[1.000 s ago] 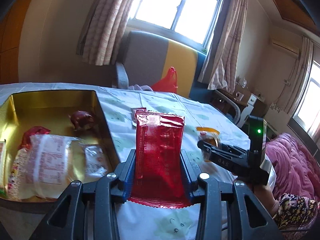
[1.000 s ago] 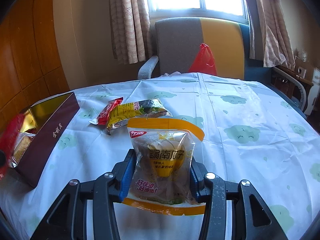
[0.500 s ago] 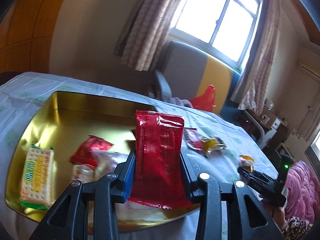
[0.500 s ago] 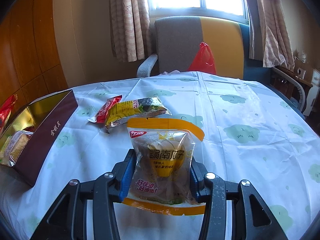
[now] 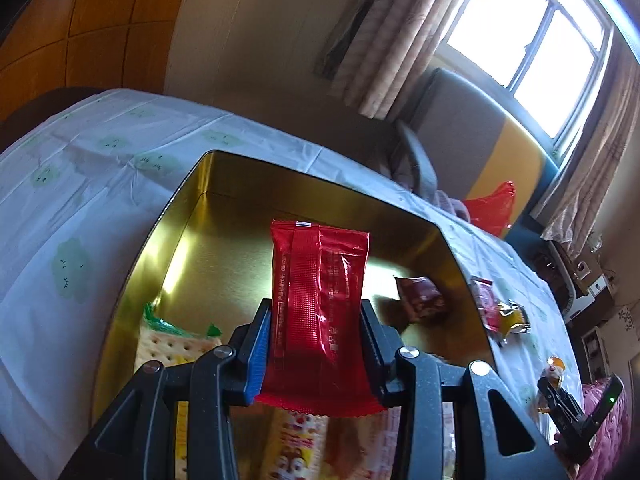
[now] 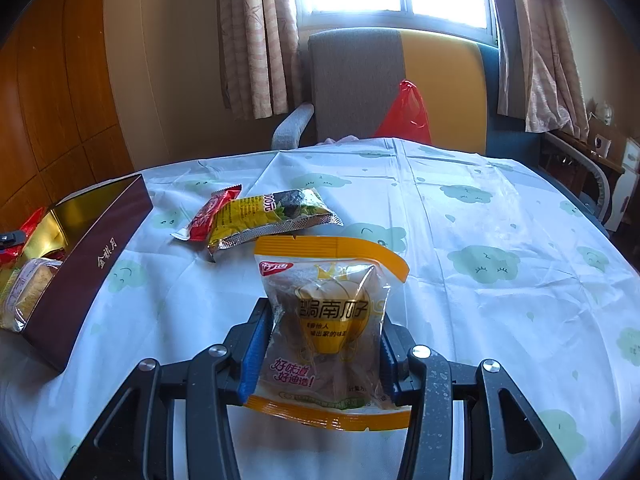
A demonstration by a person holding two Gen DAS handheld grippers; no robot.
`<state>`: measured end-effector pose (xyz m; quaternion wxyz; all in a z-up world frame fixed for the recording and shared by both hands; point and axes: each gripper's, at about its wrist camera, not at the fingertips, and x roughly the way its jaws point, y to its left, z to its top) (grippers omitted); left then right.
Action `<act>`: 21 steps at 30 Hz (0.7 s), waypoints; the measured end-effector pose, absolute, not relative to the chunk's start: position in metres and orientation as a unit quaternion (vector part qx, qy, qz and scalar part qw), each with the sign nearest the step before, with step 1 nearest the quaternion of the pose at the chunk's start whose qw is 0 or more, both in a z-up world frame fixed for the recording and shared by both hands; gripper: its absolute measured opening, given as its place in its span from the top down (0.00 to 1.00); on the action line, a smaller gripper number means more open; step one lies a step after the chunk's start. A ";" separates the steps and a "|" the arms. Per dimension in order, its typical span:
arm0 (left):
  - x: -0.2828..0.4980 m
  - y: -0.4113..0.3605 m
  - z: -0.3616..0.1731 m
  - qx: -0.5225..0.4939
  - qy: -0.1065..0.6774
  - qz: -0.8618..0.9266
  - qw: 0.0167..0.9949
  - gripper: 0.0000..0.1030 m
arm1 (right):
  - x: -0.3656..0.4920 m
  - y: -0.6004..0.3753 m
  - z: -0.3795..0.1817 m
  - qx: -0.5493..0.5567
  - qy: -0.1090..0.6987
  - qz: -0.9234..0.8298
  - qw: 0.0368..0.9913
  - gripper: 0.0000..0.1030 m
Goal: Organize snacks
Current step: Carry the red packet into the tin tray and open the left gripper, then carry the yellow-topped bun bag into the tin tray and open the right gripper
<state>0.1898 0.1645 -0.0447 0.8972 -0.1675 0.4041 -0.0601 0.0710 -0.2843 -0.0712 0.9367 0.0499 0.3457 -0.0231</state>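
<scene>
My left gripper [image 5: 316, 320] is shut on a red foil snack packet [image 5: 318, 300], held upright above the open gold-lined box [image 5: 224, 208]. Inside the box lie a cracker pack [image 5: 168, 344], a small dark red packet [image 5: 420, 296] and a cartoon-printed packet [image 5: 296, 448] under the gripper. My right gripper [image 6: 324, 340] is shut on a clear snack bag with orange edges [image 6: 328, 312], held above the tablecloth. The right gripper [image 5: 560, 400] also shows small at the far right of the left wrist view. Two loose packets, one red [image 6: 208, 216] and one yellow [image 6: 272, 216], lie on the table.
The box's maroon outer wall [image 6: 92, 272] stands at the left of the right wrist view. A white tablecloth with green clouds [image 6: 480, 240] covers the table. A grey and yellow armchair [image 6: 396, 88] with a red plastic bag [image 6: 408, 112] stands behind the table.
My left gripper has swung left with the red packet, from over the tablecloth beside the box to above the box's inside, and has rolled. The right gripper and its bag have kept still.
</scene>
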 end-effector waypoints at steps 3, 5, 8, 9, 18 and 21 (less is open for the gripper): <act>0.201 0.167 -0.049 -0.160 0.425 -0.050 0.890 0.60 | 0.071 -0.284 -0.072 0.050 0.347 -0.023 0.936 0.53; 0.207 0.168 -0.049 -0.159 0.431 -0.043 0.887 0.60 | 0.072 -0.284 -0.072 0.050 0.347 -0.024 0.936 0.53; 0.214 0.173 -0.050 -0.163 0.435 -0.031 0.885 0.59 | 0.072 -0.284 -0.072 0.050 0.347 -0.025 0.936 0.53; 0.216 0.173 -0.051 -0.160 0.437 -0.027 0.885 0.58 | 0.072 -0.284 -0.072 0.050 0.348 -0.024 0.936 0.53; 0.206 0.177 -0.050 -0.149 0.430 0.012 0.890 0.47 | 0.073 -0.284 -0.073 0.051 0.351 -0.024 0.935 0.53; 0.193 0.174 -0.045 -0.140 0.410 0.008 0.901 0.47 | 0.073 -0.284 -0.073 0.050 0.351 -0.024 0.935 0.53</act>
